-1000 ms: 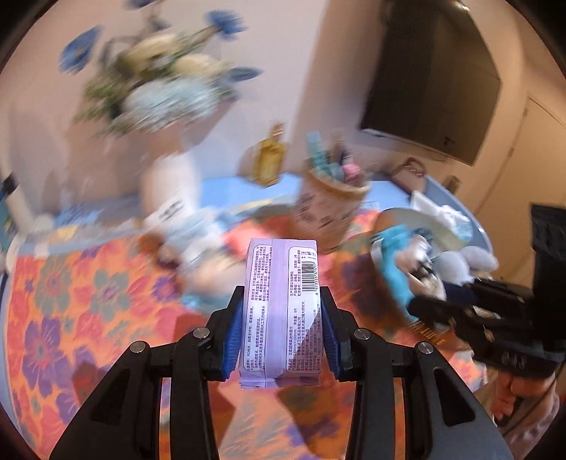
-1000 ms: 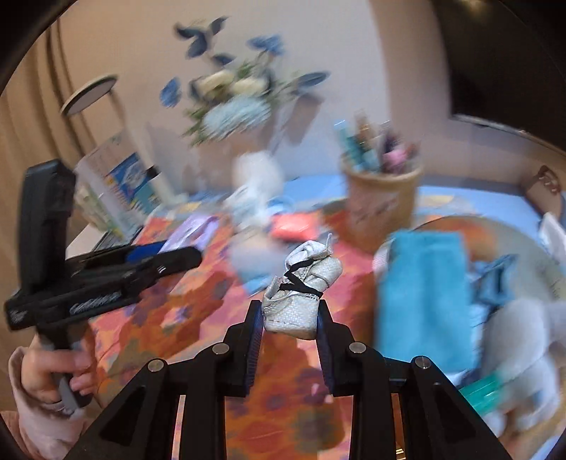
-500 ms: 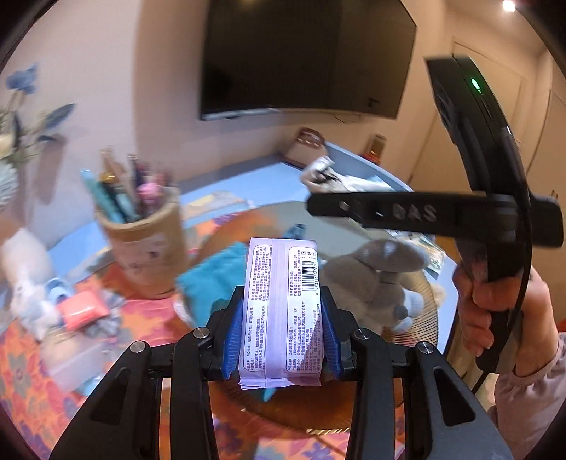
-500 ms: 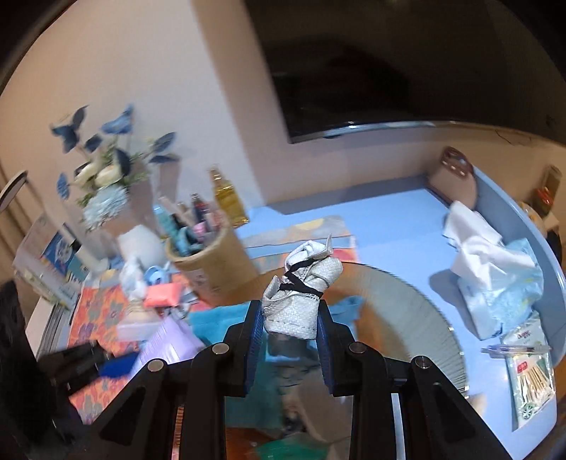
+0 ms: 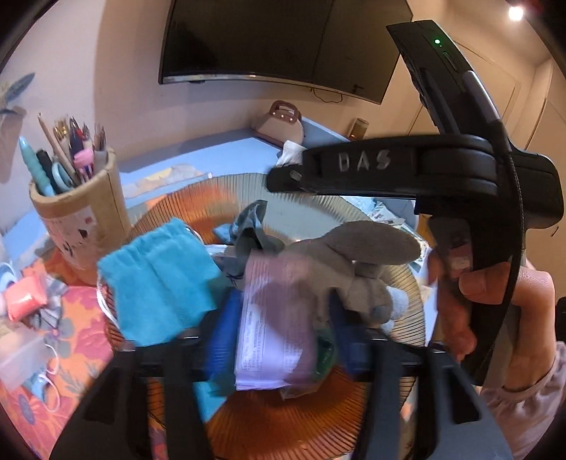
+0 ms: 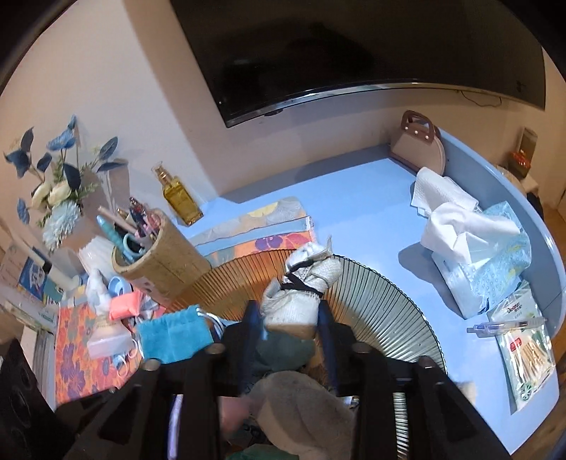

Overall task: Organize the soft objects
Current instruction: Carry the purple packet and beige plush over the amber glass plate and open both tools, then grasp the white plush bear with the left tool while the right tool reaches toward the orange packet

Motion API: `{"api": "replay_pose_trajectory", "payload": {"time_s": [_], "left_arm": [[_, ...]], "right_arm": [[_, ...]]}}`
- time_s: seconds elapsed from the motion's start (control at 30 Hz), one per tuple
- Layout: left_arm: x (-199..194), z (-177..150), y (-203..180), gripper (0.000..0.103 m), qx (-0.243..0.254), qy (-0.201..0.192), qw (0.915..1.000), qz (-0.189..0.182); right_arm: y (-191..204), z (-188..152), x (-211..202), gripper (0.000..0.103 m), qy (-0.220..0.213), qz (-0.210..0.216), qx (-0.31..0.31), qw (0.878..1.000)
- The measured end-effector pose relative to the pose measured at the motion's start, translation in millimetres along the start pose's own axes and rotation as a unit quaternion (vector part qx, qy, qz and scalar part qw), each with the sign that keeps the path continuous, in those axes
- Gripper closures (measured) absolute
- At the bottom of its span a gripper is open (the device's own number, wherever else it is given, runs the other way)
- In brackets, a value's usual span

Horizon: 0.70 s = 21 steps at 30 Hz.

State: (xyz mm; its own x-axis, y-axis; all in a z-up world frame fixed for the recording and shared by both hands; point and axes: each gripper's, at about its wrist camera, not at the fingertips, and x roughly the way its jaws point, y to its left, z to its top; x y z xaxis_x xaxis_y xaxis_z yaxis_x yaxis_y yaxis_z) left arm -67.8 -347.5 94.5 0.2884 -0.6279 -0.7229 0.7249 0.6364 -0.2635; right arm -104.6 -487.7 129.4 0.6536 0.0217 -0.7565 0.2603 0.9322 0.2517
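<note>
Right now my left gripper [image 5: 279, 329] looks spread around the blurred purple pack [image 5: 274, 339], right gripper [image 6: 290, 318] pinching the baby shoe [image 6: 300, 293]; I'd release low over the ribbed tray [image 6: 389, 318].

Warm, rather dim indoor light is seen in both views. A ceiling lamp [image 5: 515, 12] glares at the top right corner of the left view. The purple packet [image 5: 274, 318] and the blue pads of the left gripper [image 5: 279, 332] are smeared by motion blur, while the pen cup [image 5: 79, 216] is rendered fairly sharp. In the right view, soft shadows are cast to the left of the tissue pack [image 6: 484, 262] on the blue table [image 6: 353, 219]. The television [image 6: 353, 49] is bent into a curve by fisheye distortion, and dark vignetting is shown at the corners.
</note>
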Motion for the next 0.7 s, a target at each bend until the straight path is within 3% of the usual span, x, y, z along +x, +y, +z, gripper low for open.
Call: {"api": "replay_pose_trajectory", "payload": {"time_s": [0.03, 0.07, 0.43, 0.7], "left_arm": [[-1.2, 0.3, -0.1, 0.014, -0.002, 0.0, 1.0, 0.002], [-3.2, 0.6, 0.2, 0.006, -0.002, -0.004, 0.9999, 0.009], [-26.5, 1.1, 20.2, 0.005, -0.024, -0.019, 0.9989, 0.035], [-58.6, 8.5, 48.1, 0.005, -0.044, -0.045, 0.996, 0.064]], "right_arm": [[0.0, 0.5, -2.7, 0.016, -0.009, -0.005, 0.003, 1.0], [0.2, 0.7, -5.9, 0.015, -0.018, -0.006, 0.005, 1.0], [15.7, 1.4, -19.5, 0.015, -0.018, 0.027, 0.011, 0.999], [63.0, 4.2, -27.9, 0.015, -0.028, 0.056, -0.017, 0.998]]}}
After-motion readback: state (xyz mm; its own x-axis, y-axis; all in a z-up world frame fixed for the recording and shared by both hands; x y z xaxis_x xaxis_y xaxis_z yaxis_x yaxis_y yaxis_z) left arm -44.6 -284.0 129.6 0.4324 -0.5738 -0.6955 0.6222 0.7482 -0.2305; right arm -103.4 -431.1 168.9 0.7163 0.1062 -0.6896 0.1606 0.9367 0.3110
